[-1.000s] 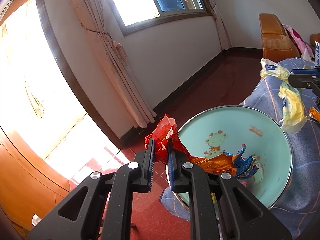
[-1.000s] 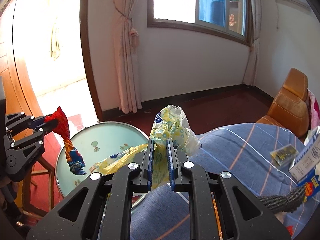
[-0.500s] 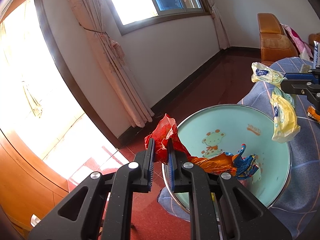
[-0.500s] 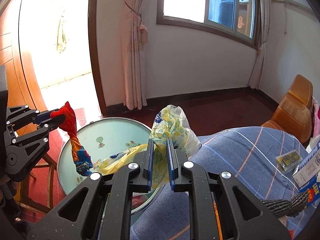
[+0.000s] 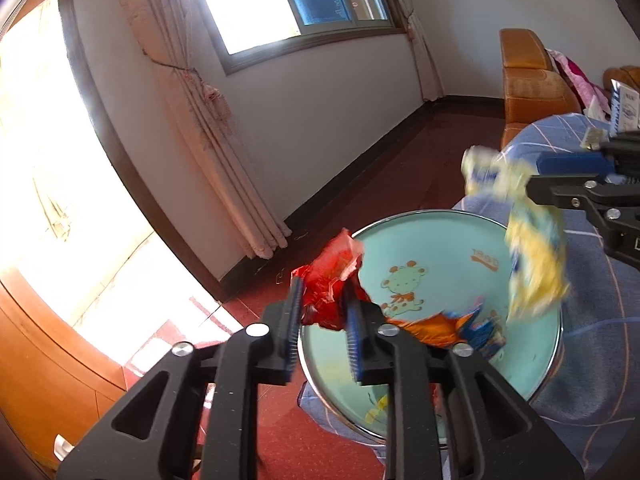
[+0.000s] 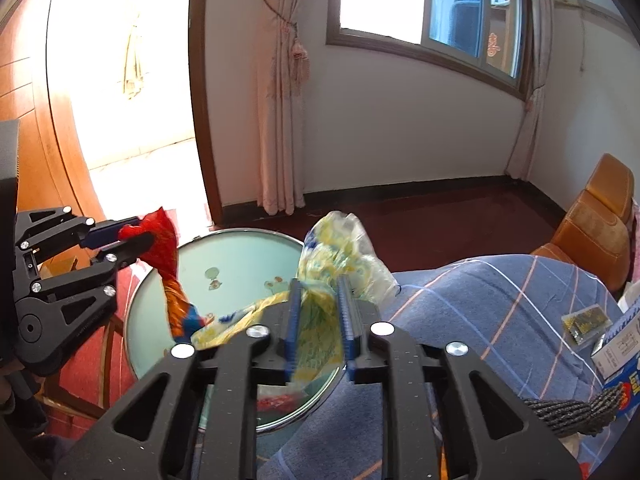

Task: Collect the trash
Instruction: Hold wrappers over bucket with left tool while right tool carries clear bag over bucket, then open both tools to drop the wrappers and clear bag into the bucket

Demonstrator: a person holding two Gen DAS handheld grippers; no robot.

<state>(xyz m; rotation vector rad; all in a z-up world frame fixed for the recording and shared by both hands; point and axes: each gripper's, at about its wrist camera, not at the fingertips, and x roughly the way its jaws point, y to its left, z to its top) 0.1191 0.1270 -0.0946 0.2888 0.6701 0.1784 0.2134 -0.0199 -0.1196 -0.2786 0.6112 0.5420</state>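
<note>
My left gripper [image 5: 322, 300] has its jaws parted with a red, orange and blue wrapper [image 5: 332, 276] between them, over the round light-green basin [image 5: 448, 248]; its tail hangs into the basin. It also shows in the right wrist view [image 6: 164, 248]. My right gripper [image 6: 318, 296] has its jaws parted around a yellow and white plastic bag [image 6: 340, 252], which is blurred in the left wrist view [image 5: 532, 264] above the basin's right rim. The basin in the right wrist view [image 6: 240, 256] lies below both grippers.
A blue plaid cloth [image 6: 500, 304] covers the surface to the right, with a small packet [image 6: 586, 320] and a box [image 6: 620, 344] on it. Orange chairs [image 5: 528, 80] stand behind. Red floor, curtain and wall lie beyond the basin.
Both grippers' jaws have widened from shut. The yellow bag has come over the basin and is blurred with motion. The red wrapper sits looser between the left fingers.
</note>
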